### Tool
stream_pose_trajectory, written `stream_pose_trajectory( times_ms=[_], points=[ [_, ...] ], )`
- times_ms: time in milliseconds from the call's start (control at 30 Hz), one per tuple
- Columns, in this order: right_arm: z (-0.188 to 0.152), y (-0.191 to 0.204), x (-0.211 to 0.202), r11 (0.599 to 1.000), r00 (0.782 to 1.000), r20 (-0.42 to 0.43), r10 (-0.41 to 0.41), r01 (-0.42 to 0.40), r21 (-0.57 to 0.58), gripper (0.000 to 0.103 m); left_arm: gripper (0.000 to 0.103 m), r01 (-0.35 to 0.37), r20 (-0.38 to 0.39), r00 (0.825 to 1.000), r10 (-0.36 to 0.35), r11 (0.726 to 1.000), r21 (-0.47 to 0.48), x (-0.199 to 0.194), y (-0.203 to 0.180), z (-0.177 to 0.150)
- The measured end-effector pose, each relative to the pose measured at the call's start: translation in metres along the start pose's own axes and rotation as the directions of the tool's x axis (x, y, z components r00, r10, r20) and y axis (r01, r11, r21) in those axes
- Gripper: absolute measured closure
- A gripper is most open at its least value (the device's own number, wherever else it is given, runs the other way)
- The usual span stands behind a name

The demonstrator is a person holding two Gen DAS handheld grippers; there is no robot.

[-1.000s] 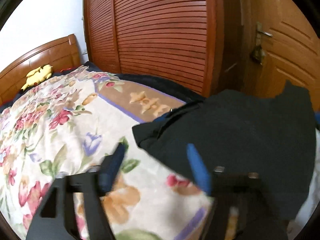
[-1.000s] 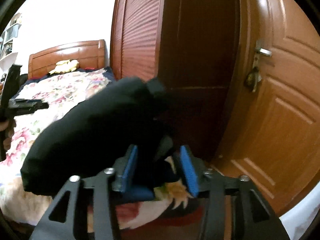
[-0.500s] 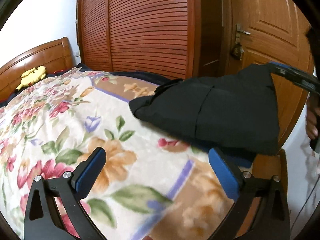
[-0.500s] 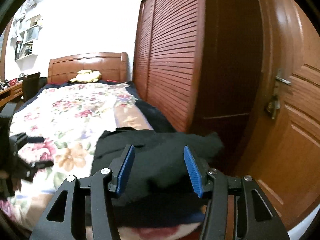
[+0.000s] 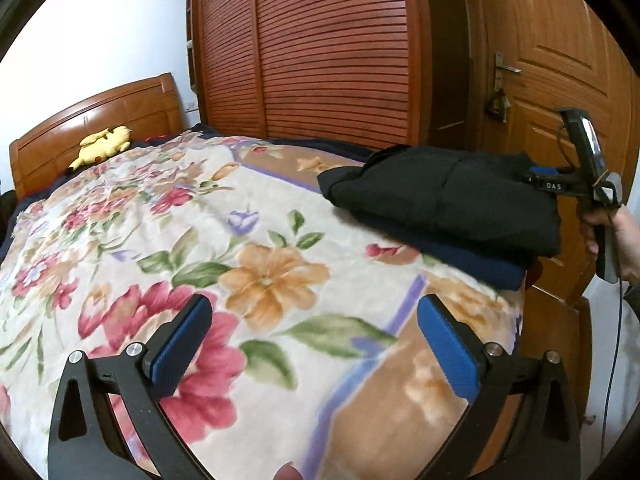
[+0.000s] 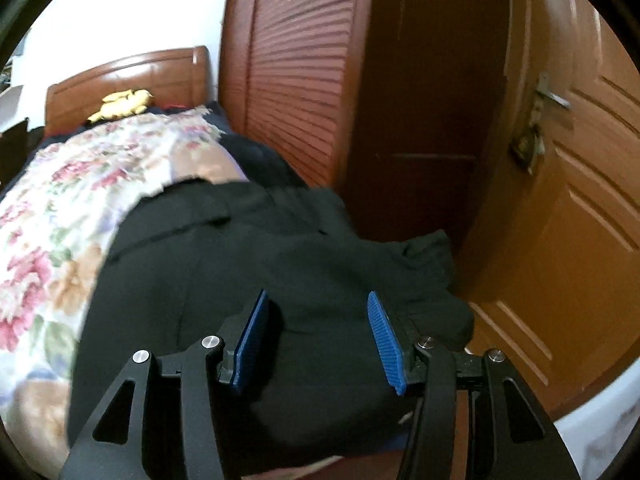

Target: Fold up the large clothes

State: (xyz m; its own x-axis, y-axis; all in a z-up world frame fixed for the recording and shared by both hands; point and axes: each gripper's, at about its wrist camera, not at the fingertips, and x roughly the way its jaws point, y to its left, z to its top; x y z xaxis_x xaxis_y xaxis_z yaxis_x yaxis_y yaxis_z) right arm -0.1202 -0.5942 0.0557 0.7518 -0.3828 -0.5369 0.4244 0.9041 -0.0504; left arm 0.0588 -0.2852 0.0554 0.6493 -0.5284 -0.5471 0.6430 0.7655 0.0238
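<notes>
A folded black garment (image 5: 440, 204) lies at the bed's far right corner, on top of a dark blue folded garment (image 5: 476, 262). My left gripper (image 5: 314, 308) is open wide above the floral blanket (image 5: 248, 248), well short of the pile, with nothing between its blue pads. A hand (image 5: 618, 236) holds my right gripper (image 5: 560, 184) at the pile's right edge. In the right wrist view, the right gripper (image 6: 316, 300) hangs just over the black garment (image 6: 240, 264). Its pads stand apart and their inner faces are bare.
A louvred wooden wardrobe (image 5: 340, 52) runs along the bed's far side. A wooden door (image 5: 560, 60) with a handle stands close to the pile's corner. A yellow plush toy (image 5: 102, 146) lies by the headboard (image 5: 80, 120). The bed edge drops off right of the pile.
The left gripper let go of the black garment, opened wide and drew back. The garment came down flat onto the blue one. The right gripper pulled back, then came in over it again.
</notes>
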Motion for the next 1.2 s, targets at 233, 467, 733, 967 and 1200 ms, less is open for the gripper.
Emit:
stream_pose_trajectory(
  times_ms=[233,467,733,967,1200],
  points=[
    [0.003,-0.011,-0.024,0.999,1.000,0.010,-0.014,0.014,0.031,0.050,0.000,-0.020,0.009,1.000,0.020,1.000,-0.016,-0.022,0.016,-0.012],
    [0.003,-0.003,-0.027,0.999,0.998,0.055,-0.007,0.005,0.038,0.050,0.000,-0.046,0.019,0.999,0.046,0.999,-0.024,-0.040,0.028,-0.022],
    [-0.008,0.023,-0.021,0.998,0.994,0.090,0.064,-0.064,-0.010,0.050,0.000,-0.038,0.022,0.999,0.039,0.999,-0.022,-0.049,0.028,-0.037],
    [-0.046,0.009,0.039,0.996,0.992,-0.095,0.086,-0.084,0.028,0.050,0.000,-0.022,0.030,0.999,0.023,0.999,-0.026,-0.055,0.028,-0.050],
    [-0.054,-0.006,0.026,0.997,0.995,-0.074,0.064,-0.061,0.039,0.050,0.000,-0.033,0.045,0.998,0.034,0.999,-0.021,-0.065,0.032,-0.060]
  ],
)
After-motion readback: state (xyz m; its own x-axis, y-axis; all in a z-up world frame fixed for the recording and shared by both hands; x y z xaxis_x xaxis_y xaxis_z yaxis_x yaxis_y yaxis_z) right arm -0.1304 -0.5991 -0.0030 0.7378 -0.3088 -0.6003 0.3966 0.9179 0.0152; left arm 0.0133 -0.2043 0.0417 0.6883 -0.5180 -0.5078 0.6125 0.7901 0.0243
